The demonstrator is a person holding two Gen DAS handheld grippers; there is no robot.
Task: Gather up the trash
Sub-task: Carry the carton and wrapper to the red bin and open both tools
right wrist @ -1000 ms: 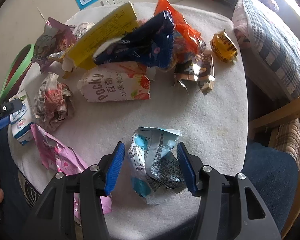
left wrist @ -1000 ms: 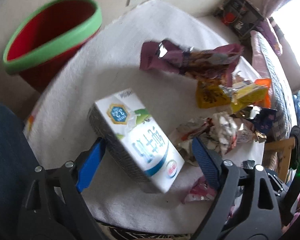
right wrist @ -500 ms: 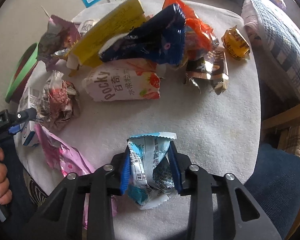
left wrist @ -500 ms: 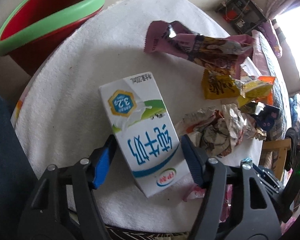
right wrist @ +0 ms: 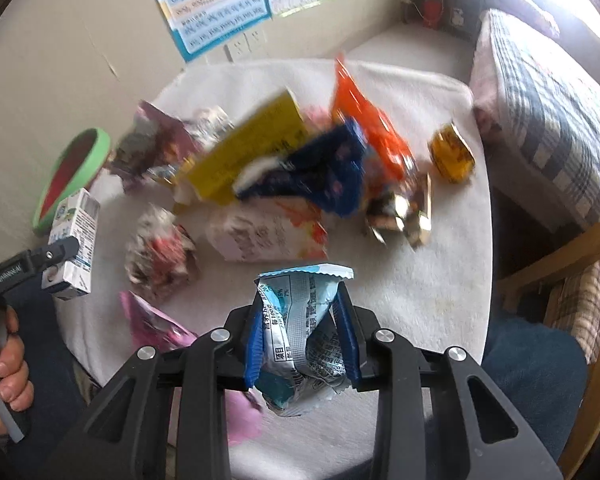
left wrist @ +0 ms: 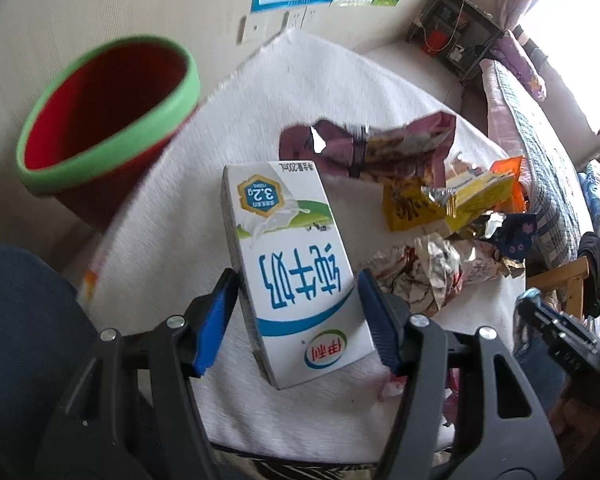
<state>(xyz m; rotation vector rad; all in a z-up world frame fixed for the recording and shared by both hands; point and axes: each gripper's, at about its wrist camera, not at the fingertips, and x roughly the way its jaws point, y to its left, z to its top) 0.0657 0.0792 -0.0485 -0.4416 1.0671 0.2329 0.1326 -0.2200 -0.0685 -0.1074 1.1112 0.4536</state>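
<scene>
Left tool point(left wrist: 296, 316) clenched on white rectangular milk carton point(left wrist: 288, 256), carton gripped between blue pads, above white cloth-covered round surface point(left wrist: 260, 92). Right tool point(right wrist: 302, 338) squeezing crumpled silver-and-blue foil snack wrapper point(right wrist: 300, 320), wrapper pinched between its pads, off the surface.

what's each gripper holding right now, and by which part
Left gripper: the milk carton, jaws on its two narrow sides near one end. Right gripper: the crumpled blue and silver wrapper, pinched across its middle.

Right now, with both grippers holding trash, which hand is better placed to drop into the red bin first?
Left. The left gripper holding the milk carton is beside the red bin; the right gripper with its wrapper is farther away.
</scene>
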